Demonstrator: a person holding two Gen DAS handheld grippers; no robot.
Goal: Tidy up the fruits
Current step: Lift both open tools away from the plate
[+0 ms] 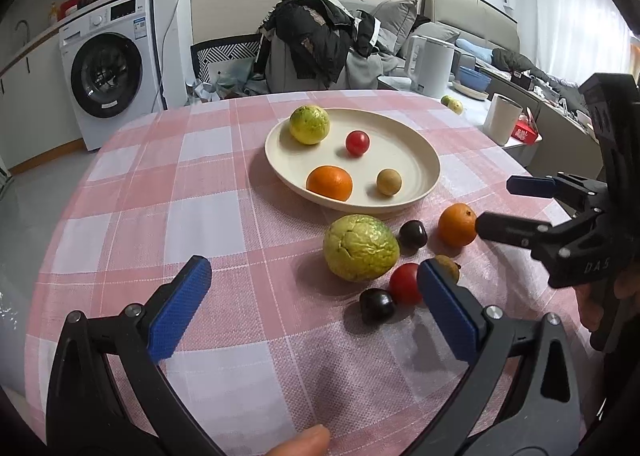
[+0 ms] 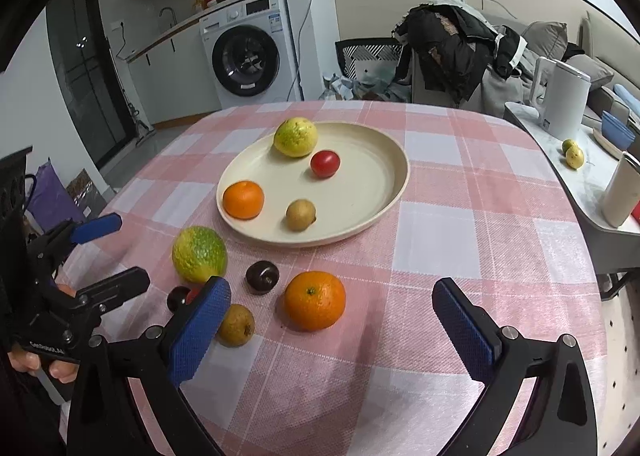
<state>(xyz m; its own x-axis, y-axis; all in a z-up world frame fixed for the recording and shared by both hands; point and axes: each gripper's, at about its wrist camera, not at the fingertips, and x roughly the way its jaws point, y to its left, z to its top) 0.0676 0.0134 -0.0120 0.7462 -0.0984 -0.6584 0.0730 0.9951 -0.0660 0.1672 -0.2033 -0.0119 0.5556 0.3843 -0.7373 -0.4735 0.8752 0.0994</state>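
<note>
A round table under a pink-and-white checked tablecloth (image 2: 460, 192) fills the middle of the room, with a white washing machine (image 2: 250, 52) against the far wall and a chair heaped with dark clothes (image 2: 456, 44) behind the table. A white electric kettle (image 2: 562, 98) stands on the side counter to the right.

On the far half of the cloth sits a wide cream plate (image 2: 380, 160) holding a yellow-green guava (image 2: 295, 137) at its far edge, an orange (image 2: 243, 199) at its near left, a red tomato (image 2: 325, 163) and a small tan longan (image 2: 300, 214).

Near the plate, loose on the cloth, lie a large cracked green guava (image 1: 360, 247), a second orange (image 2: 315, 300), a second tomato (image 1: 404, 282), two dark cherries (image 1: 413, 233) (image 1: 376, 305) and a brown longan (image 2: 236, 325).

The left gripper (image 1: 316, 304) hangs low over the near cloth, its blue pads spread wide and holding nothing; the right pad stands in front of the loose tomato. The right gripper (image 2: 330, 320) is likewise wide apart and empty, with the loose orange lying between its fingers.
</note>
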